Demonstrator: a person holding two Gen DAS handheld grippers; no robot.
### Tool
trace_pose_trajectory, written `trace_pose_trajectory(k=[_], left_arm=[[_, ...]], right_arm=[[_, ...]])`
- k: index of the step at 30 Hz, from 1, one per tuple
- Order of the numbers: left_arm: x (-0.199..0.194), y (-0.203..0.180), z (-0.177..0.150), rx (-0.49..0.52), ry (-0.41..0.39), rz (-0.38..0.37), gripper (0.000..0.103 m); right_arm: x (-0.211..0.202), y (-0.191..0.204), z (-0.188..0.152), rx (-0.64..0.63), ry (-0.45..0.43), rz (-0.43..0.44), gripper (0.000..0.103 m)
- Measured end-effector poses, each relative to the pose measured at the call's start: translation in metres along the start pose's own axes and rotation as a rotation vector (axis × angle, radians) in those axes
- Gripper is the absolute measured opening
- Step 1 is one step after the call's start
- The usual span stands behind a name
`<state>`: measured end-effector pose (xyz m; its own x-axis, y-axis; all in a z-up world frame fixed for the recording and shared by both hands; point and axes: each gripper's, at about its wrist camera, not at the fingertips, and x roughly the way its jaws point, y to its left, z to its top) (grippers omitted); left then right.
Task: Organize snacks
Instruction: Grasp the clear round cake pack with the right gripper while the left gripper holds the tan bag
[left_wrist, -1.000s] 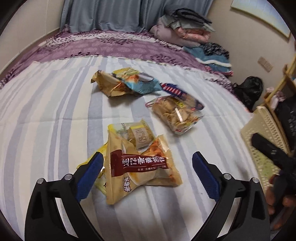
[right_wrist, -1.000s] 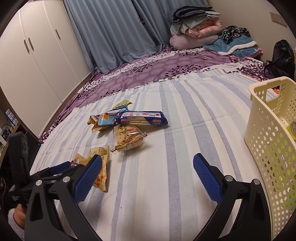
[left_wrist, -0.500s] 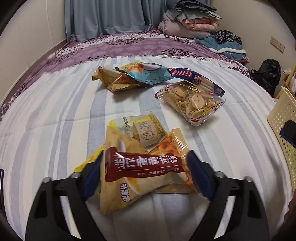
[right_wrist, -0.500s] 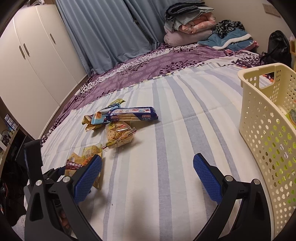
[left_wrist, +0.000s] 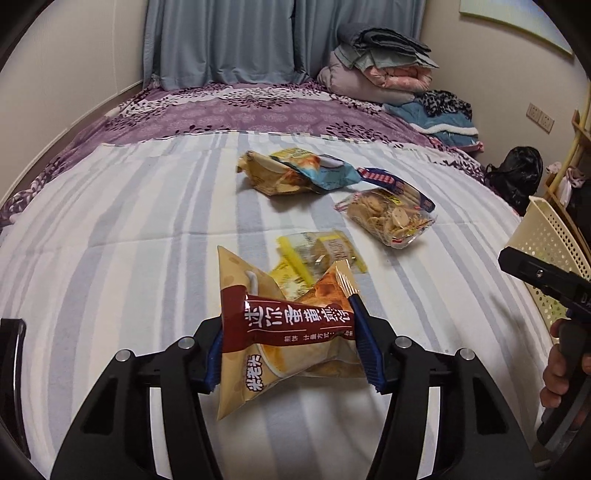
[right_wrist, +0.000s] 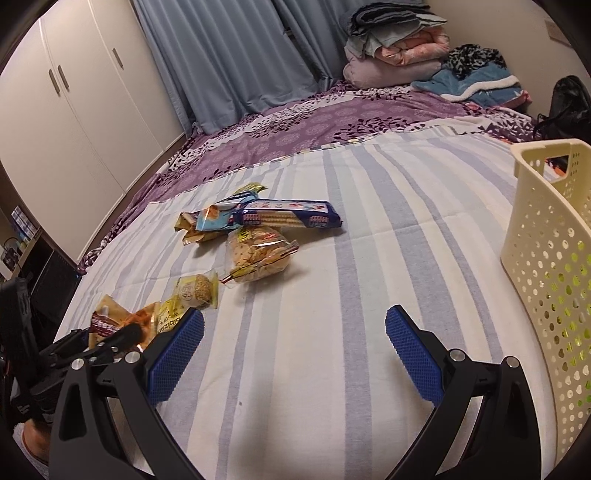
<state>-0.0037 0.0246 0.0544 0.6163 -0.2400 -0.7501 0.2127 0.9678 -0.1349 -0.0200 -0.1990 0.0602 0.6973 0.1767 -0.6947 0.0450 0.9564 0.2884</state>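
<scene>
An orange snack packet with a dark red band (left_wrist: 295, 325) sits between the blue pads of my left gripper (left_wrist: 290, 345). The jaws are closing and both pads press its sides, crumpling it just above the striped sheet. Behind it lie a yellow packet with a round cake (left_wrist: 325, 251), a clear bag of biscuits (left_wrist: 388, 218), a blue cracker pack (right_wrist: 288, 218) and two light blue and tan packets (left_wrist: 295, 173). My right gripper (right_wrist: 295, 349) hovers open over bare sheet, nothing between its fingers. The cream perforated basket (right_wrist: 546, 236) stands to its right.
Folded quilts and blankets (left_wrist: 380, 74) are piled at the bed's far end on a purple patterned cover. A black bag (left_wrist: 517, 173) lies beyond the bed's right side. White wardrobe doors (right_wrist: 74, 92) and blue curtains line the far walls.
My left gripper's jaws came in from wide open onto the orange packet, and the packet now hangs slightly raised between the pads. The right gripper stays open and nearly still.
</scene>
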Motion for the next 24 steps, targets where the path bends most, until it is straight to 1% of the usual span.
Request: trace_pose_trajectory(k=[7, 11, 16, 22, 24], left_arm=[[-0.026, 0.043, -0.005, -0.076, -0.027, 0.034, 0.059], [-0.034, 0.058, -0.003, -0.108, -0.050, 0.041, 0.059], [-0.037, 0.063, -0.004, -0.120, -0.061, 0.031, 0.059], [-0.034, 0.069, -0.008, -0.142, -0.052, 0.017, 0.059], [-0.033, 0.071, -0.010, -0.147, -0.049, 0.016, 0.059]], right_arm=[[0.018, 0.043, -0.007, -0.103, 0.053, 0.042, 0.098], [0.035, 0.073, -0.009, -0.182, 0.087, 0.077, 0.098], [0.062, 0.101, -0.006, -0.259, 0.123, 0.102, 0.098], [0.091, 0.119, 0.003, -0.287, 0.149, 0.101, 0.098], [0.100, 0.123, 0.006, -0.290, 0.157, 0.101, 0.095]])
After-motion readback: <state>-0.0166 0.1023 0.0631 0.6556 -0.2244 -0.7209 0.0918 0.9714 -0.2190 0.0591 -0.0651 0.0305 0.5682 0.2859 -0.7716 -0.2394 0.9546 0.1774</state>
